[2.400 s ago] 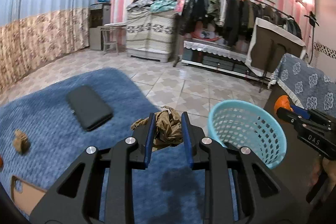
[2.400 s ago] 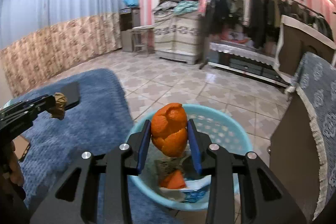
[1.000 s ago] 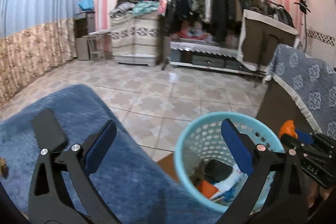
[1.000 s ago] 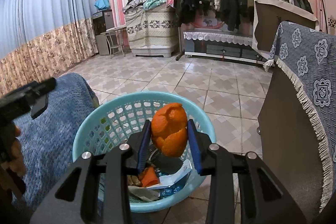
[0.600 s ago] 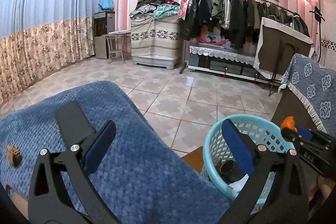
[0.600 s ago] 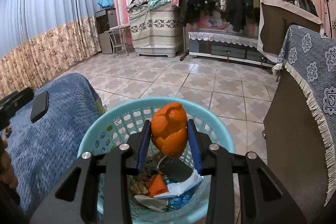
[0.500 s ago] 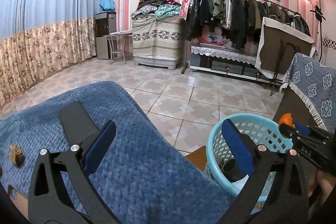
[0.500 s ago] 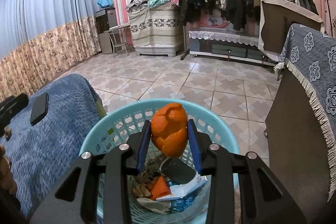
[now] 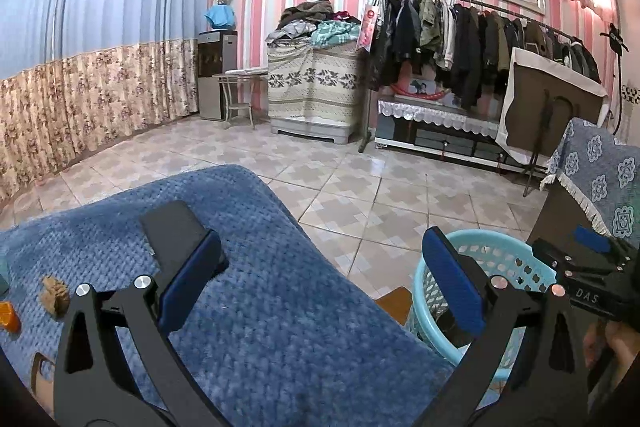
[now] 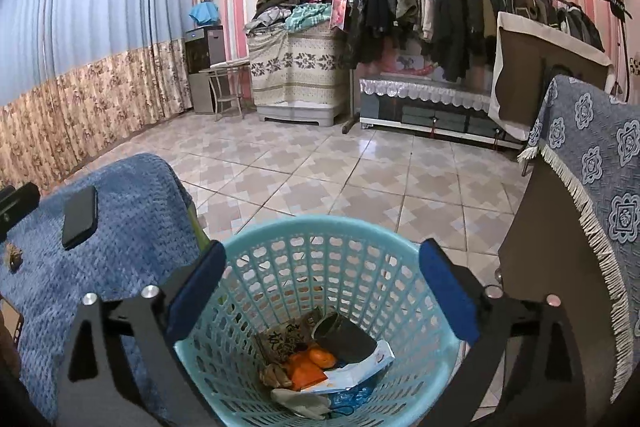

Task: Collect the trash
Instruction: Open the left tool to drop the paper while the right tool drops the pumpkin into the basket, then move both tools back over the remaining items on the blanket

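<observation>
A light blue plastic basket [image 10: 360, 251] stands on the floor beside the blue blanket [image 9: 280, 307]. It holds orange peel [image 10: 316, 357], paper scraps and a dark can. My right gripper [image 10: 320, 291] is open and empty right above the basket. My left gripper [image 9: 320, 287] is open and empty above the blanket, with the basket [image 9: 500, 259] to its right. On the blanket lie a crumpled brown scrap [image 9: 54, 295] and an orange piece [image 9: 8, 317] at the far left.
A black phone [image 9: 172, 227] lies on the blanket, also in the right wrist view [image 10: 80, 217]. A cabinet draped with a blue patterned cloth [image 10: 592, 167] stands right of the basket. Tiled floor [image 9: 360, 179] lies beyond, with a clothes rack [image 9: 460, 27] at the back wall.
My right gripper has opened and the orange peel has dropped into the basket. My left gripper, open since releasing the brown paper, has shifted left over the blanket.
</observation>
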`<state>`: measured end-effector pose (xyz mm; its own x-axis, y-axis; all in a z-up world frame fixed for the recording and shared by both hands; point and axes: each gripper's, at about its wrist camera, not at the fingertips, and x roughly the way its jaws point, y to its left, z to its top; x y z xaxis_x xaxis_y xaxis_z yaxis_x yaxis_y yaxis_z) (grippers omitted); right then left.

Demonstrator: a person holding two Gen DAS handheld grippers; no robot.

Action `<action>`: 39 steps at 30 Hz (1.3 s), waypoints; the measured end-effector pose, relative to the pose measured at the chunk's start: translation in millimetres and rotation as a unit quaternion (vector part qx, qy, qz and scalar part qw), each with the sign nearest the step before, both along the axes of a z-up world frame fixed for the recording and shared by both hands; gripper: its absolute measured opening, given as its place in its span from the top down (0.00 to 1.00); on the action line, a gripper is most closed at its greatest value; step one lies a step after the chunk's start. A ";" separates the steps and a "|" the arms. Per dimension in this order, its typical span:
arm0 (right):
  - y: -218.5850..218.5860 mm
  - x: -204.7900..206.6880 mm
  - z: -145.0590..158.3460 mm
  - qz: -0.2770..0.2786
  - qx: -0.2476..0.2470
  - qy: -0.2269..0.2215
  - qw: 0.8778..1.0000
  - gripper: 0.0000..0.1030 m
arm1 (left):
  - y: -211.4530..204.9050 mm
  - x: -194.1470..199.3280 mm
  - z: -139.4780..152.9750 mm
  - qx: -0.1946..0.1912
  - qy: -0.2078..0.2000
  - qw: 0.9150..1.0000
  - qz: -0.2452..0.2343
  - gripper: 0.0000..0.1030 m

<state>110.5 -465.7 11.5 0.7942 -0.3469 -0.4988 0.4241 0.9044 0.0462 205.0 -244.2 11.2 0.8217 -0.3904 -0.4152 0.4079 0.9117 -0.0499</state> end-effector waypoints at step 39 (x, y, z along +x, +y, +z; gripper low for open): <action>225.0 96.9 -18.1 0.197 0.009 0.036 0.980 0.04 | 300.5 13.4 -43.9 0.021 0.056 0.963 0.264 0.05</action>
<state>207.5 -240.7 -6.6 0.8272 -0.0119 -0.5618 0.0454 0.9979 0.0458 218.4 56.3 -32.7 0.8504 0.0897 -0.5185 -0.1194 0.9925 -0.0241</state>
